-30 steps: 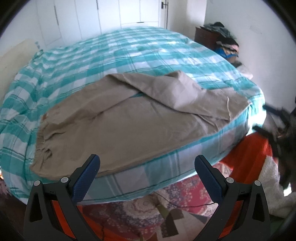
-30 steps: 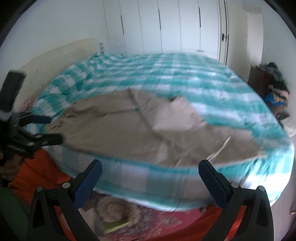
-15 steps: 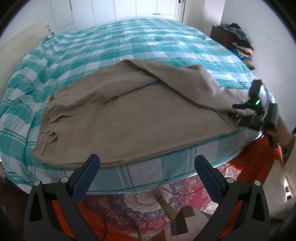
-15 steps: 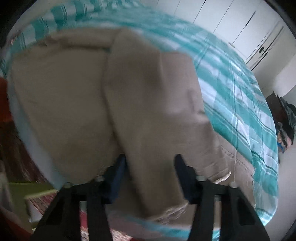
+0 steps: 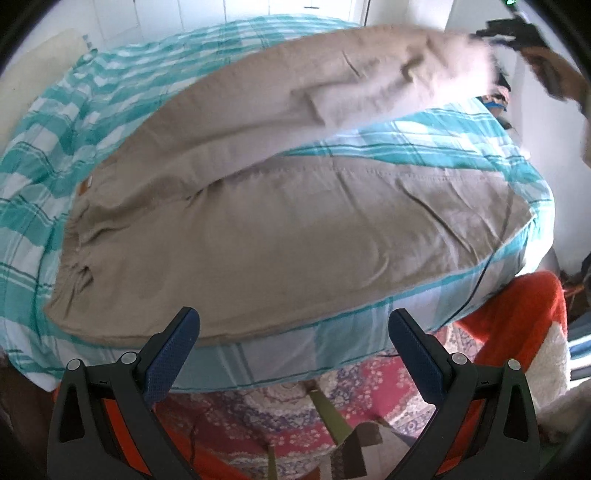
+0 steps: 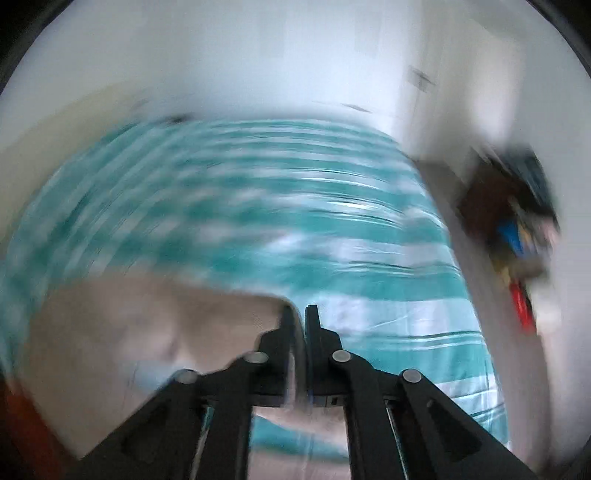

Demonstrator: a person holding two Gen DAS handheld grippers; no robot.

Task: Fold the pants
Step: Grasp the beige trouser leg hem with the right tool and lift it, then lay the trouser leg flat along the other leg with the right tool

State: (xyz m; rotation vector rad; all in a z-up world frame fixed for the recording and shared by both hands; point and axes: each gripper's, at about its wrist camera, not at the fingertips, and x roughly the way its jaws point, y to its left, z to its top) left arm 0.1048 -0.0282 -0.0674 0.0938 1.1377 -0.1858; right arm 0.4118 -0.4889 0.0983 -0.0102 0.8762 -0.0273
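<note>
Beige pants point(image 5: 258, 236) lie across the near edge of a bed with a teal checked sheet point(image 5: 55, 140), waistband at the left. One leg point(image 5: 351, 81) is lifted off the bed and stretched up to the far right. My right gripper point(image 6: 300, 314) is shut on the end of that leg point(image 6: 147, 332); it also shows in the left wrist view point(image 5: 517, 29) at the top right, blurred. My left gripper point(image 5: 291, 332) is open and empty, just off the bed's near edge, below the pants.
A patterned red rug point(image 5: 295, 406) and an orange cloth point(image 5: 517, 314) lie on the floor below the bed. A dark side table with piled clothes point(image 6: 517, 221) stands by the right wall. White wardrobe doors point(image 5: 258, 11) are behind the bed.
My right gripper closed on the end of the upper pant leg and lifted it up and away to the far right. My left gripper stayed open by the bed's edge.
</note>
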